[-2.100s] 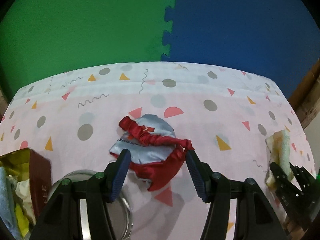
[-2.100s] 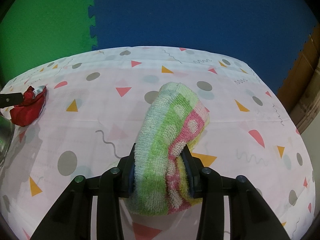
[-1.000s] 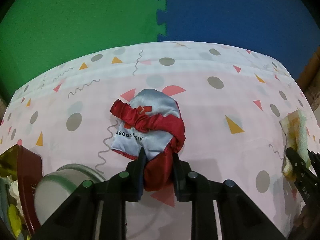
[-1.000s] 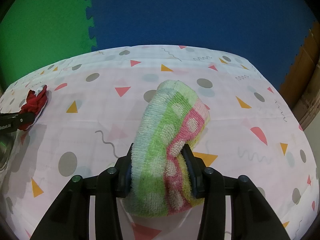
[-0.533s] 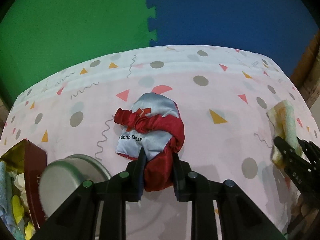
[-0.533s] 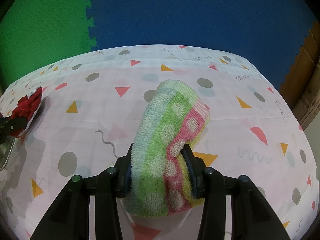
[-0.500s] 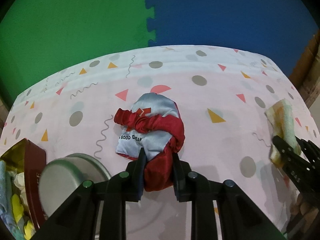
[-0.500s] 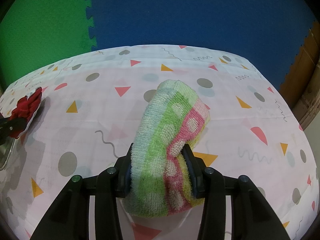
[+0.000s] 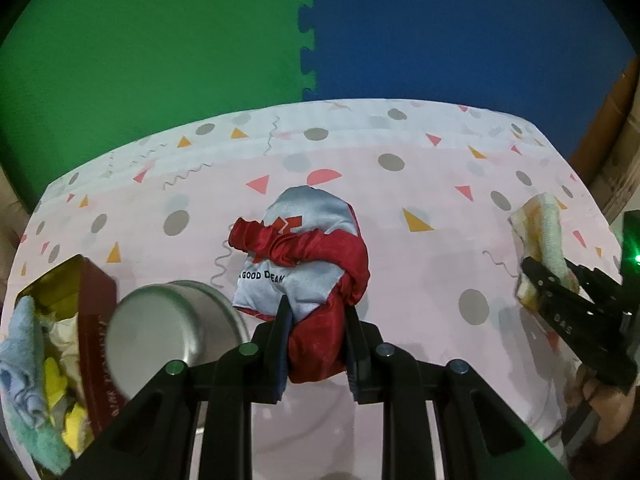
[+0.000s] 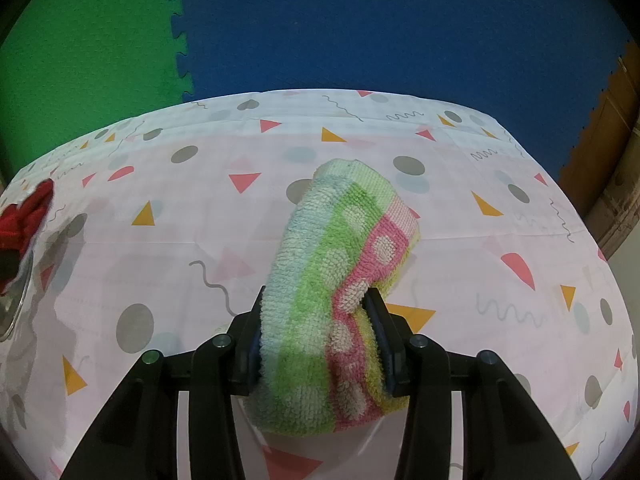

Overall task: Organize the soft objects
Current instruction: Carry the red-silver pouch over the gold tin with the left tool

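The left gripper (image 9: 316, 322) has its jaws drawn narrow and pinched on the red end of a red and silver satin pouch (image 9: 308, 256), whose bunched red fabric bulges out between the blue pads; the silver part, printed with dark lettering, hangs forward past the fingertips above the tablecloth (image 9: 400, 208). Just to the left of that gripper stands a round metal tin (image 9: 168, 340), and beyond it, at the table's left edge, a dark red box (image 9: 94, 320) holds a heap of crumpled cloths (image 9: 36, 372) in pale blue, yellow and cream. The right gripper (image 10: 316, 320) is closed on a folded terry towel (image 10: 340, 272) striped in pale blue, green, pink and yellow with pale dots; the towel fills the whole gap between the pads, arches forward over the cloth and sags below the fingers. In the left wrist view the same towel and gripper show at the far right edge, well apart from the pouch. The tablecloth is pale pink with grey dots, orange and pink triangles and grey squiggles. Behind the table stand a green foam mat (image 9: 152, 60) and a blue foam mat (image 9: 460, 32), joined by an interlocking edge.
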Tool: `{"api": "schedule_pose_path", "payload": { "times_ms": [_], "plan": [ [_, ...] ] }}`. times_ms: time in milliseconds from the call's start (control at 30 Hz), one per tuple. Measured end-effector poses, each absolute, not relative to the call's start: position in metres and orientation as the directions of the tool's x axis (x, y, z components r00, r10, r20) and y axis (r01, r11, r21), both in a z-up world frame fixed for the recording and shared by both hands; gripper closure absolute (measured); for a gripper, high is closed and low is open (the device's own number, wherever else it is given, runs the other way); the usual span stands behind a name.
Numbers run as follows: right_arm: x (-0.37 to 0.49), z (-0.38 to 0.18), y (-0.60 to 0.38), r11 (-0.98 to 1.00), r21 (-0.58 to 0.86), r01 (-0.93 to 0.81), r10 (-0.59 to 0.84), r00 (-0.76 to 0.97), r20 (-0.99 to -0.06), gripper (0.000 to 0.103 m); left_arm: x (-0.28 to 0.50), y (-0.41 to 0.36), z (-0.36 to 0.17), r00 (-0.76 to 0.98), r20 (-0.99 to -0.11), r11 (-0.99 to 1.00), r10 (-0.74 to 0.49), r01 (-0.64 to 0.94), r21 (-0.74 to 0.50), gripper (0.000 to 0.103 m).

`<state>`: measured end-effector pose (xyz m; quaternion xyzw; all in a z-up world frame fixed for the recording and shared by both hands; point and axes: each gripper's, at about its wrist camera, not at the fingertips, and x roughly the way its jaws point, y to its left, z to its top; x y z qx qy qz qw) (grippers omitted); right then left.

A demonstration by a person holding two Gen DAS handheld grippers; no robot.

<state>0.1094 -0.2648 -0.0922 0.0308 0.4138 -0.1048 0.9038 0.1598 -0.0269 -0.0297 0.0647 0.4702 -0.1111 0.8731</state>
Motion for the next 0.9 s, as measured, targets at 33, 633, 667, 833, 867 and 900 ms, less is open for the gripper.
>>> {"api": "schedule_pose_path", "payload": {
  "times_ms": [33,633,667,833,867,900],
  "plan": [
    [0.109,-0.092,-0.265,0.976,-0.031,0.215,-0.164,0.636,-0.755,0.061,0.157,-0.025,-0.026,0.536,-0.834,0.967,-0.134,0.254,0.008,0.081],
    [0.109,-0.093,-0.264,0.976,-0.026,0.218,-0.162,0.634,-0.756,0.06,0.107,0.023,0.017,0.564,-0.814,0.981,-0.141,0.193,-0.037,0.081],
    [0.109,-0.093,-0.264,0.976,-0.025,0.218,-0.161,0.634,-0.756,0.06,0.105,0.027,0.02,0.567,-0.812,0.981,-0.141,0.189,-0.039,0.081],
    [0.109,-0.092,-0.265,0.976,-0.025,0.218,-0.161,0.634,-0.757,0.06,0.095,0.053,0.032,0.587,-0.803,0.989,-0.109,0.145,-0.027,0.081],
    [0.109,-0.093,-0.264,0.976,-0.025,0.218,-0.161,0.634,-0.757,0.06,0.093,0.059,0.035,0.589,-0.802,0.991,-0.1,0.135,-0.025,0.081],
    [0.109,-0.092,-0.265,0.976,-0.025,0.218,-0.161,0.634,-0.757,0.06,0.091,0.065,0.037,0.591,-0.801,0.992,-0.093,0.124,-0.024,0.081]
  ]
}}
